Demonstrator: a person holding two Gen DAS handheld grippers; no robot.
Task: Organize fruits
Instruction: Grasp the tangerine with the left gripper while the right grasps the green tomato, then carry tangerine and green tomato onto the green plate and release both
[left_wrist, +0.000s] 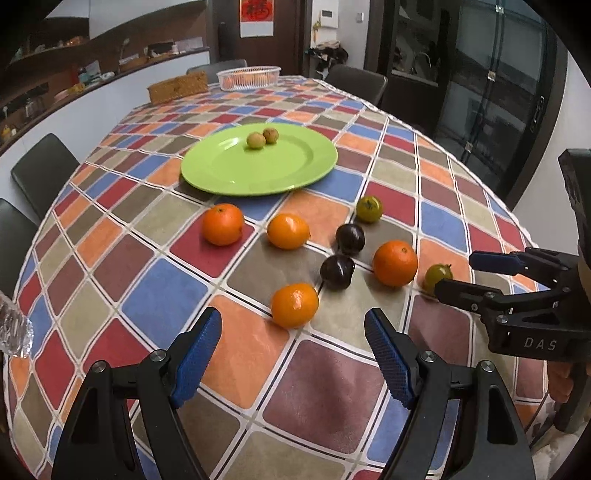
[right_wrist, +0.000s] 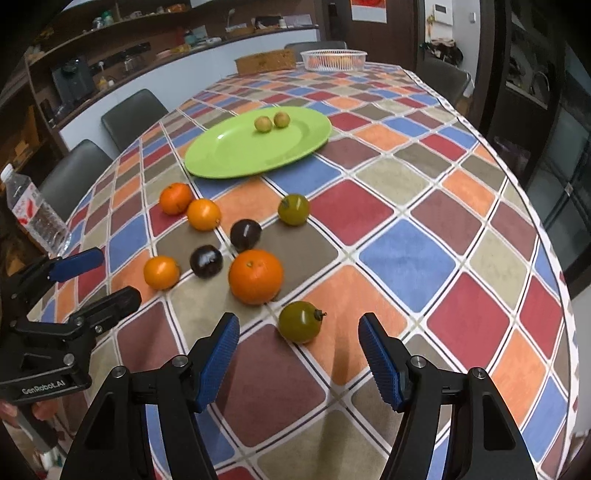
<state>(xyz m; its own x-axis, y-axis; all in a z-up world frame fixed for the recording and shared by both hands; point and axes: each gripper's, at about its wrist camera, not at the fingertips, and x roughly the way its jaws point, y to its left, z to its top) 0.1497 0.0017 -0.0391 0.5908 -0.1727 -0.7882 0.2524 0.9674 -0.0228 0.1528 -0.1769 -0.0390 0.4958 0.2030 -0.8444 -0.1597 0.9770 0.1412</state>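
On the checkered cloth of the worktop (left_wrist: 155, 295), loose fruit lies in a scatter just in front of a green plate (left_wrist: 221, 173), which already carries two small yellowish fruits (left_wrist: 256, 140) resting against each other. Off the plate are four oranges, two dark plums and two green tomato-like fruits, none of them gripped.

The left gripper (left_wrist: 293, 354) hangs above the cloth with its jaws standing wide and nothing between them; the nearest orange (left_wrist: 294, 305) sits just ahead of the gap. The right gripper (right_wrist: 298, 358) is likewise parted and empty, its blue pads framing the near green fruit (right_wrist: 300, 320), which lies just beyond the fingertips.

Judging from this, both hands look set for a pick, and the risks come from roundness and crowding. The fruits have no flat side, so a pad that touches one before the other could nudge it and send it rolling across the smooth cloth, perhaps into its neighbours. The left's orange lies close to a dark plum (left_wrist: 337, 271), so a finger coming down on that side might knock the plum away. The green fruit has a small stem on its right; a pad closing on that could give a crooked hold. The two grippers are near one another, and reaching together might make them collide. A plastic bottle (right_wrist: 33, 214) at the worktop's left edge could be tipped by a wide swing.
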